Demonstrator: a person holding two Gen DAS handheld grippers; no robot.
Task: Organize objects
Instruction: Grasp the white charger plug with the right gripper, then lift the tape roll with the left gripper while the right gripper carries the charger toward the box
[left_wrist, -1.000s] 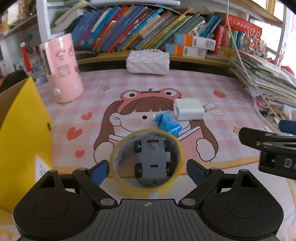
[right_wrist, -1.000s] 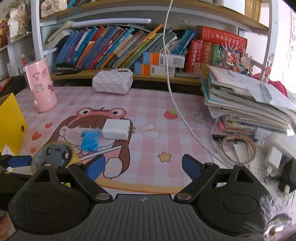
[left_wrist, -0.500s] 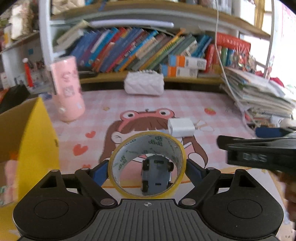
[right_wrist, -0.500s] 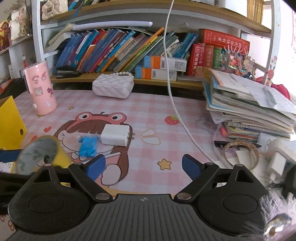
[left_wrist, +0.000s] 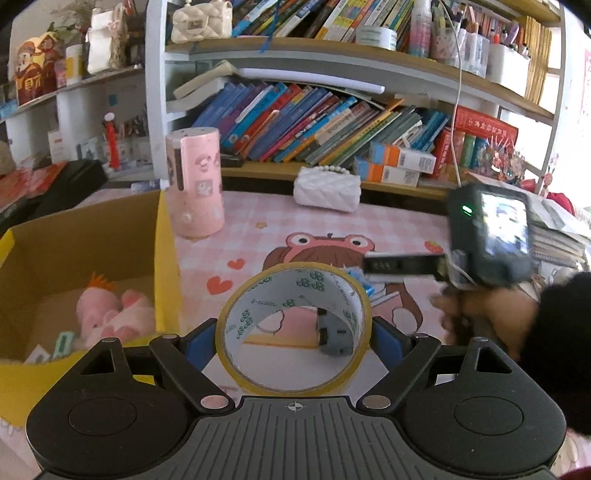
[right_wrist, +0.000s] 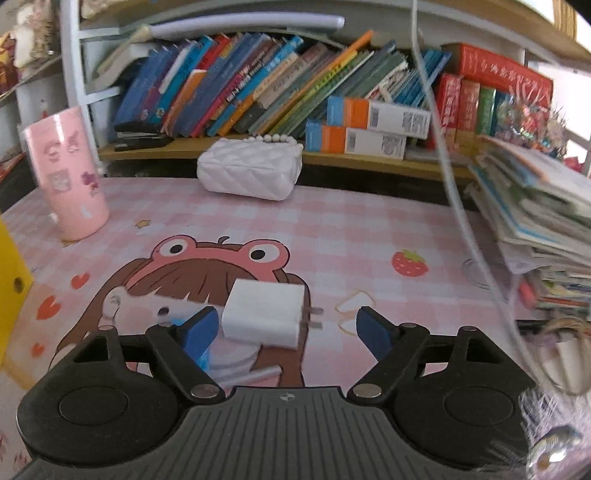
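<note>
2 grippers — left gripper (left_wrist: 293, 341) jaws clamp the tape roll (left_wrist: 293, 328); right gripper (right_wrist: 282, 326) jaws, just closing, flank the white charger (right_wrist: 264, 312) unpressed.

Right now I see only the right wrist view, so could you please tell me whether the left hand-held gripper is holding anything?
Observer: Yes, the left hand-held gripper has just closed its jaws onto a yellow tape roll, with its pads against the roll's sides.
Operator: Thank you. Is anything inside the yellow box?
Observer: A pink plush toy lies inside it.
Operator: And is anything left on the mat near that roll?
Observer: A grey toy car sits on the mat, seen through the roll's hole.
</note>
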